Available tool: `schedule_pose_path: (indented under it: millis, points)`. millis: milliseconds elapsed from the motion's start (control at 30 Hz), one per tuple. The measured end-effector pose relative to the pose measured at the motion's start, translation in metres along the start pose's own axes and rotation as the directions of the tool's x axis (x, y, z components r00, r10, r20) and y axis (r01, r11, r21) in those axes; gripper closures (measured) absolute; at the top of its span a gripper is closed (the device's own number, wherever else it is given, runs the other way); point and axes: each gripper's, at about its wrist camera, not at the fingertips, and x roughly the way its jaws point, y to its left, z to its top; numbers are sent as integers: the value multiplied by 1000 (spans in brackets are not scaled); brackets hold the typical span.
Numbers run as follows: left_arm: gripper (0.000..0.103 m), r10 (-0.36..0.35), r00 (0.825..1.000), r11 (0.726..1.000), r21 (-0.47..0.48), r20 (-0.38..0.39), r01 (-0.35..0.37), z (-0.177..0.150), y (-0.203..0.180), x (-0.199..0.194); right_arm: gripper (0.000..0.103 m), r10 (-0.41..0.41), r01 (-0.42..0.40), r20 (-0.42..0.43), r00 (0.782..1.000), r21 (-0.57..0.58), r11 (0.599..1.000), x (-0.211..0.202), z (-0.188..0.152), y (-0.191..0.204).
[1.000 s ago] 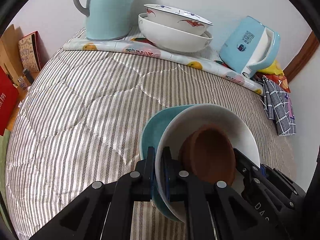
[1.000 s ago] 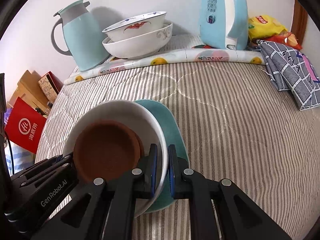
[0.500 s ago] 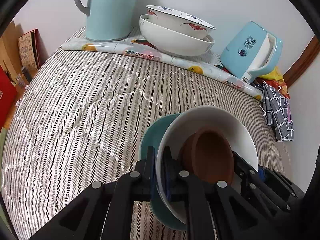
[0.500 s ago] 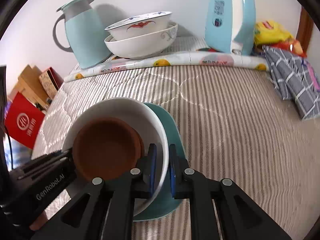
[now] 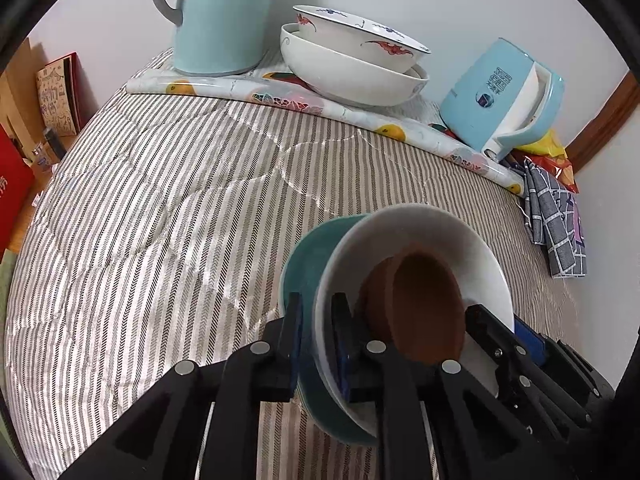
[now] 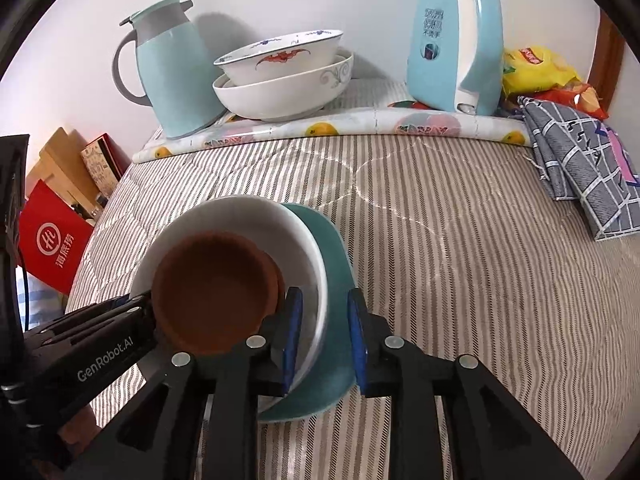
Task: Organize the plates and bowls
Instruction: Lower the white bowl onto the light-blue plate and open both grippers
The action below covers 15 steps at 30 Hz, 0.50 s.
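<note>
A brown bowl [image 6: 214,288] sits nested in a white bowl [image 6: 288,236], and that rests on a teal plate [image 6: 338,264]; the stack lies on the striped quilted tabletop [image 6: 460,260], near the cameras and towards the middle.

The left gripper [image 5: 316,336] straddles the left rims of the white bowl [image 5: 420,232] and teal plate [image 5: 308,256]. Its jaws have just been opening a little and stand narrow, with both rims between them; whether the pads still press cannot be told.

The right gripper [image 6: 324,328] straddles the right rims of the same two dishes. Its jaws have just been opening and now stand apart from the rims, with a visible gap on each side, so nothing is clamped.

At the far edge a fruit-patterned mat [image 6: 360,128] carries two large white bowls [image 6: 280,76], stacked, the upper one painted with red bats. A pale blue thermal jug [image 6: 172,68] stands to their left, and a light blue electric kettle [image 6: 456,40] to their right. Further right lie a grey checked cloth [image 6: 580,168] and yellow and red snack bags [image 6: 536,72]. A red bag [image 6: 52,244] and cardboard boxes [image 6: 68,160] stand off the left side.
</note>
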Motion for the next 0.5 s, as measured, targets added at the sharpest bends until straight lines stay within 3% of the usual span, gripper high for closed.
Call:
schedule_pose_path:
  millis: [167,300,500]
  points:
    - [86,5,1000,1000,14,-3,-5,-4,-3,-8,75,5,-5,11,1000,0,1000,-10,-4,-2]
    - [77,27,1000,999,28,15,-27,-11,-5,-20,74,11,-11,12,1000,-1,1000,-17,-9,-1]
    - [76,44,998,998,35,54,-45,-22,-7,-42,68,19,-18,36,999,-8,1000,-38,-21,-1]
